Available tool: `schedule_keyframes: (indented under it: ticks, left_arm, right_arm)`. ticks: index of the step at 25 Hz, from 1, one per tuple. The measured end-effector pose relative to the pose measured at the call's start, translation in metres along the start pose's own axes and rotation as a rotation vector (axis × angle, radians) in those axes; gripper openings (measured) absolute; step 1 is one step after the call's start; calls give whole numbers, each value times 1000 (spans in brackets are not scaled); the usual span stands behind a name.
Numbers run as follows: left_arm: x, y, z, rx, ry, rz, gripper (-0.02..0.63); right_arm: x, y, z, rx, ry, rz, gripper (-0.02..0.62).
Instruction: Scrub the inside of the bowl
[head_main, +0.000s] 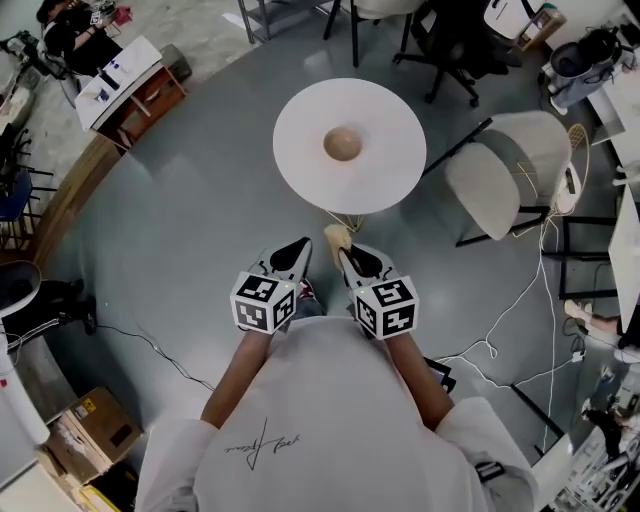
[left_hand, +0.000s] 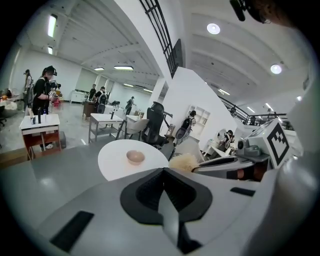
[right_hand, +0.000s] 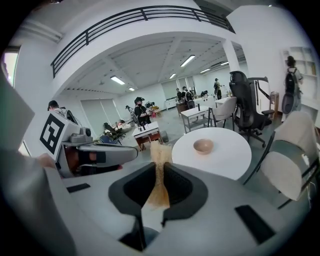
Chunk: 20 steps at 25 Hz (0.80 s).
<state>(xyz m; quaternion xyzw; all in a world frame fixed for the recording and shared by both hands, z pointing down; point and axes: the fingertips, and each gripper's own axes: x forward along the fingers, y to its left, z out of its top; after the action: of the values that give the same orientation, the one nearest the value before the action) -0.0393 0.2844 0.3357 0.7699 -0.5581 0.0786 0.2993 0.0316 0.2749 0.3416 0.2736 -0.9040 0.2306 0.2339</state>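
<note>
Tan scrubber (right_hand: 159, 155) sits pinched by the fingers of the right gripper (head_main: 347, 258), the left gripper (left_hand: 163, 172) closed on nothing, so the unheld bowl (head_main: 342, 143) may skid off the bench (head_main: 300, 120).

- A round white table (head_main: 300, 140) stands on the grey floor (head_main: 180, 260)
- A pale chair (head_main: 485, 190) with thin black legs sits just beside the table, on its right
- A black office chair (head_main: 455, 40) stands beyond the table, near the top edge of the head view
- A small white table (head_main: 125, 70) with a reddish-brown cabinet under it stands well apart at the upper left, with small dark items on its top
- A white cable (head_main: 480, 352) trails loosely across the floor at the right
- A cardboard box (head_main: 95, 428) rests at the lower left
- A dark balcony railing (right_hand: 150, 15) curves overhead
- Round ceiling lights (left_hand: 213, 28) glow above
- A person (left_hand: 44, 90) stands far back in the hall
</note>
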Motion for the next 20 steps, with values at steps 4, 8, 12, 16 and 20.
schedule_keyframes:
  ticks: [4,8,12,16,20]
  left_arm:
    - [-5,19,4,3,8,-32,6]
    - [-6,23,0,-23,6,-66,6]
    - [-2,17,-8,-86,5,-109,6]
    - [1,20,-15,-131,8,-113,6]
    - [4,27,-14,-154,5,-112,6]
  right_arm:
    - [19,17,10,-1,-5,-14,55]
    - [20,24,10,27,-11,-31,55]
    - [20,19,8,8,24,-60,55]
    - [26,18,5,-48,66,-61,55]
    - [34,16,6,-74,84,-53,55]
